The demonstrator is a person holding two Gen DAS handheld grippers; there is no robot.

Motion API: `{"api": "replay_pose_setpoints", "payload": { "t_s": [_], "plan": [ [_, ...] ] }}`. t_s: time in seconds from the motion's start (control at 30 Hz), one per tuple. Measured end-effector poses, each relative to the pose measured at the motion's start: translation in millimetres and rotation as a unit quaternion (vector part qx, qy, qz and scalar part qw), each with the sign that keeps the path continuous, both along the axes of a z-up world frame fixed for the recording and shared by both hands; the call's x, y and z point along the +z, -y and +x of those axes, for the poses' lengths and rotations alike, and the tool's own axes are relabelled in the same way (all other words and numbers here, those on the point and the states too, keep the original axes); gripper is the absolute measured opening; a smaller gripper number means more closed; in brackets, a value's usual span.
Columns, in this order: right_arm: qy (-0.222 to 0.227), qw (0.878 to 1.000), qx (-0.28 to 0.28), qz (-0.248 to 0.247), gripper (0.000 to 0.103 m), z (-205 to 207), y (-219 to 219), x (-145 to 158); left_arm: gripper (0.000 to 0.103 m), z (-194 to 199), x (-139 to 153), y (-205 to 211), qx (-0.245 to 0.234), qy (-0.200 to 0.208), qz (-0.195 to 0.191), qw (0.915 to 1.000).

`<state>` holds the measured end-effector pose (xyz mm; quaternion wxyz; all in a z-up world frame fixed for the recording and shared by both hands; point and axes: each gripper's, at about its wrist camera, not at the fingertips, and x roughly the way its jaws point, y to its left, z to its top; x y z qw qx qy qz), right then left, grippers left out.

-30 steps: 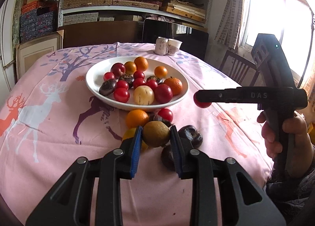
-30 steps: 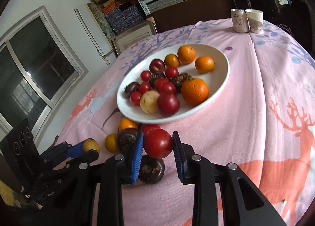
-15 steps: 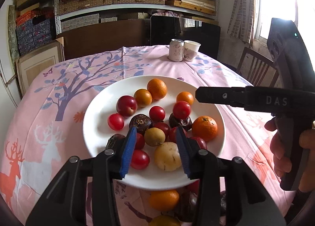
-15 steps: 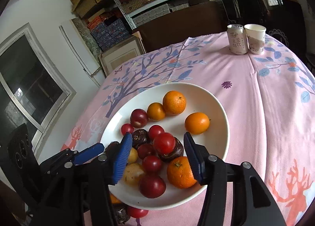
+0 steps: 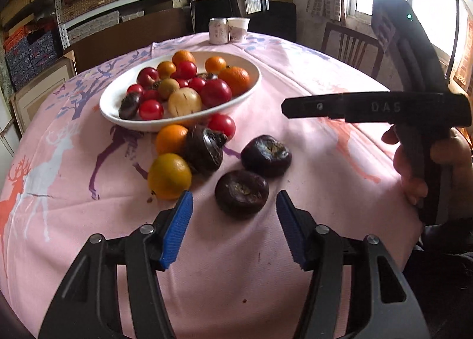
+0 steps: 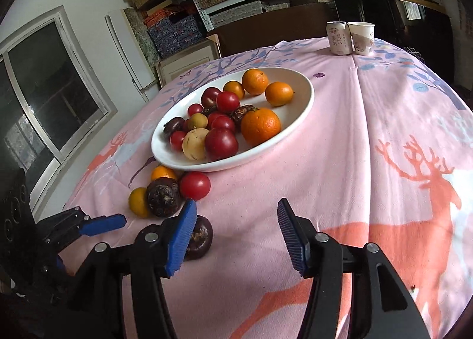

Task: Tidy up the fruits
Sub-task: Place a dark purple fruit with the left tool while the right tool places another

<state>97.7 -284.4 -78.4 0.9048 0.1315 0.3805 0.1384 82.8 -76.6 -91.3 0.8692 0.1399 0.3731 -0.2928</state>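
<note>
The left gripper (image 5: 233,226) has just been opening and holds nothing – a round dark purple fruit (image 5: 241,192) sits just past its fingertips; the right gripper (image 6: 235,234) has opened too, empty over pink cloth (image 6: 340,167).

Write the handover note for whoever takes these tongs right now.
Left tongs: open, empty, jaws just opened, a dark fruit just ahead.
Right tongs: open, empty, jaws just opened.
White plate: holds most of the fruit.
Left on the cloth: two oranges, one red tomato, three dark fruits.
Next: probably move those six onto the plate.
</note>
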Motion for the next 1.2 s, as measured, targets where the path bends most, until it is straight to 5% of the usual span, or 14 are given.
{"api": "replay_pose_setpoints", "payload": {
  "t_s": [0.13,0.2,0.5,0.77,0.8,1.2],
  "plan": [
    [-0.002,1.000,0.002,-0.004,0.059,-0.6,-2.9,-1.3,0.055,15.9,-10.3,6.7,0.001,-0.053,0.000,0.9986],
    [0.002,1.000,0.006,-0.011,0.059,-3.1,-6.4,-0.2,0.043,16.0,-9.7,6.0,0.000,-0.052,-0.008,0.9986],
    [0.027,0.995,0.077,-0.055,0.059,-14.7,-35.1,5.7,0.041,-6.1,12.3,-15.1,0.031,0.042,-0.068,0.9963],
    [-0.030,0.982,0.131,-0.137,0.053,-0.3,-80.6,-6.5,0.041,-3.1,16.5,-21.7,0.046,0.040,-0.084,0.9946],
    [-0.034,0.982,0.129,-0.137,0.044,0.7,-80.9,-7.6,0.041,-3.7,16.3,-21.0,0.046,0.042,-0.082,0.9947],
    [0.021,0.997,0.066,-0.031,0.044,-15.4,-26.7,27.5,0.041,15.9,30.1,-34.5,0.058,0.007,-0.126,0.9904]
  ]
}}
